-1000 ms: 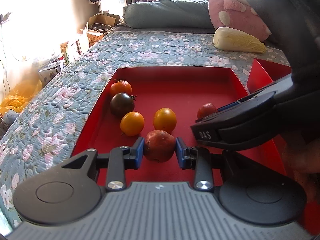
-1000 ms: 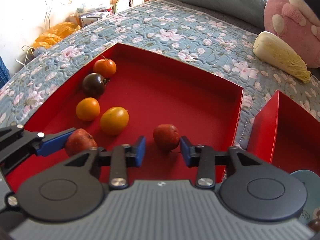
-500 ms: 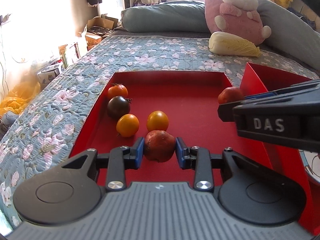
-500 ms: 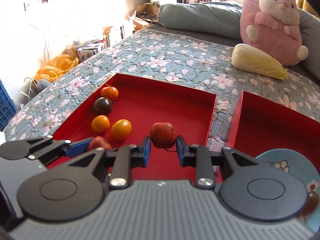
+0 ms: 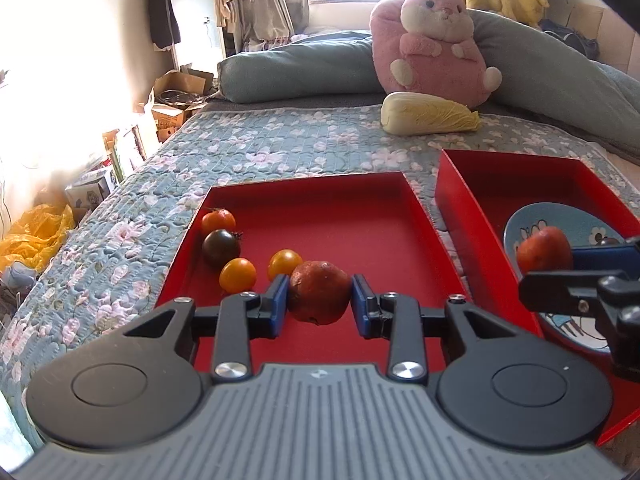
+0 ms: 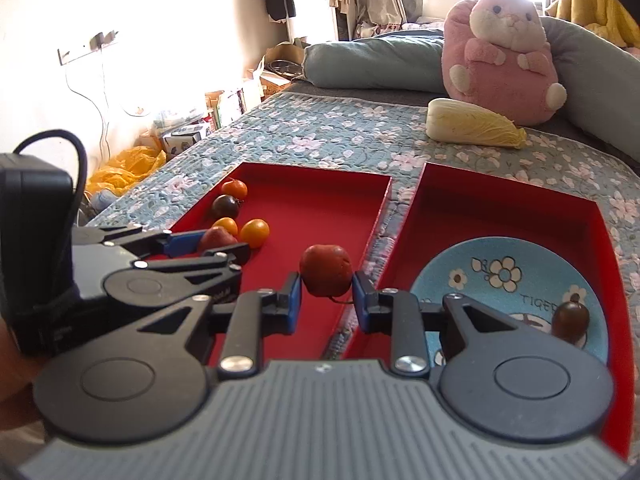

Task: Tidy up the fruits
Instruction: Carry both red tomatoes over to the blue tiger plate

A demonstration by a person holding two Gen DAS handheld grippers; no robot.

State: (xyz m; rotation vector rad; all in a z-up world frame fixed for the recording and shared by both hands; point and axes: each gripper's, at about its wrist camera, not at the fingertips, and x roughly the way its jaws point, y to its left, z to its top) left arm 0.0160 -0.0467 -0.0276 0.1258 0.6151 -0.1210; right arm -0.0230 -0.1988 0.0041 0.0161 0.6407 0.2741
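My left gripper is shut on a dull red fruit and holds it above the left red tray. My right gripper is shut on a second red fruit, lifted over the gap between the two trays; in the left wrist view that fruit hangs in front of the blue plate. In the left tray lie a red-orange tomato, a dark tomato and two yellow-orange tomatoes. The blue flowered plate in the right red tray holds one dark fruit.
Both trays sit on a flowered quilt. A napa cabbage, a pink plush rabbit and grey-blue pillows lie at the far end. Boxes and a yellow bag are on the floor at left.
Both grippers have risen with their fruits. The right gripper closed on its fruit, lifted it and moved right, from the left tray toward the right tray with the plate.
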